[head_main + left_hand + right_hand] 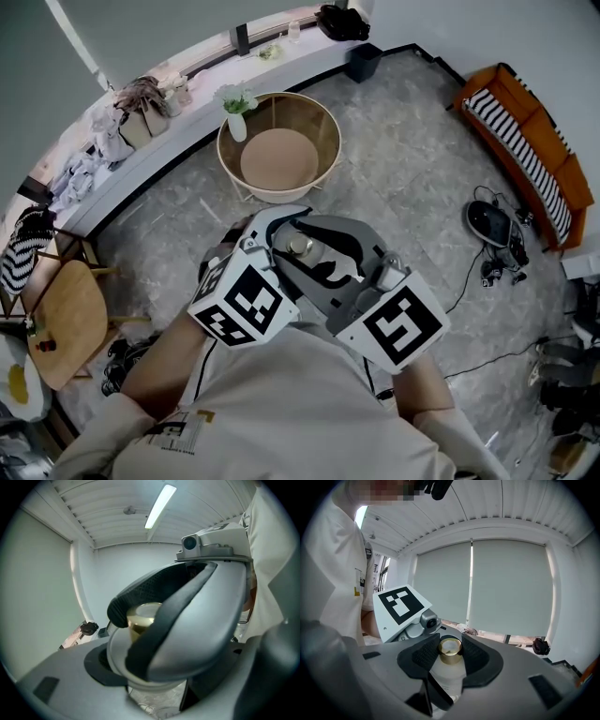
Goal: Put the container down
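The right tongs pinch the bottle at its gold cap. The left tongs squeeze it lower down.

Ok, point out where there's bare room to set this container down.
Best spot: the round table, its tan top bare except a vase at its left rim. The grey floor between table and orange bench is also free. Crowded: the cluttered ledge behind, and cables near the bench.

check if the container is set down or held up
Held up: the left gripper and right gripper both clamp the container, short of the table.
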The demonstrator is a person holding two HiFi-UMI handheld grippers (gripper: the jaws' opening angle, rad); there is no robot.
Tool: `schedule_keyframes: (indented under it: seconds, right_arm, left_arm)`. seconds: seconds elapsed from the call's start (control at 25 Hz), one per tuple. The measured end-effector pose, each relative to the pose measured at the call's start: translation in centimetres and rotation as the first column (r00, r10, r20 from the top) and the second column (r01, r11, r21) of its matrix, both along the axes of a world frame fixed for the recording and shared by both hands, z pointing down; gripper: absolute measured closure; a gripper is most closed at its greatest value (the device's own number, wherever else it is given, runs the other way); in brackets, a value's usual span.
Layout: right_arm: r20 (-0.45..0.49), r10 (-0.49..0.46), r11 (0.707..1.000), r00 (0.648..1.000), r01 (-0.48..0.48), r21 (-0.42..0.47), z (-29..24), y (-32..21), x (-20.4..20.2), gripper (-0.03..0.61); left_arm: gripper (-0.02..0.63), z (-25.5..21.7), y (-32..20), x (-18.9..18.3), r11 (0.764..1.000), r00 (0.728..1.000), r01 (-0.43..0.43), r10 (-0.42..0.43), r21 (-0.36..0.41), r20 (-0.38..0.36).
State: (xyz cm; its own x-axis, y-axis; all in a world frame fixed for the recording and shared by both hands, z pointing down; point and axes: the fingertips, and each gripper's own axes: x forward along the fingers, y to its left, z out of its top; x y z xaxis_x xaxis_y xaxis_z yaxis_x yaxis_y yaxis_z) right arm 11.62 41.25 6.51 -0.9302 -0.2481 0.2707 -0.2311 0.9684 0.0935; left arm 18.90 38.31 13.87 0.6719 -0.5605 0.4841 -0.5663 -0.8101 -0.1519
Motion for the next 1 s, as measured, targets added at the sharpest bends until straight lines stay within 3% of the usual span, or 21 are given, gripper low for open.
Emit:
schedule_keyframes:
  seconds: [0.48, 1.0]
  right_arm:
    - [-0.024, 0.027, 1.0, 0.999, -0.027, -0.01, 1.9, -6.5, -2.5, 0.434]
    - [-0.012, 0.056, 0.997, 0.998, -0.056, -0.056, 3.2, -17.9, -9.3, 0.435]
  left_arm:
    - [0.264, 1.7, -6.2, -2.4, 1.0, 1.0, -0.027, 0.027, -0.005, -0.003]
    - [0.264, 3.3, -17.2, -9.1, 0.998, 0.999, -0.044, 0.044, -0.042, -0.003]
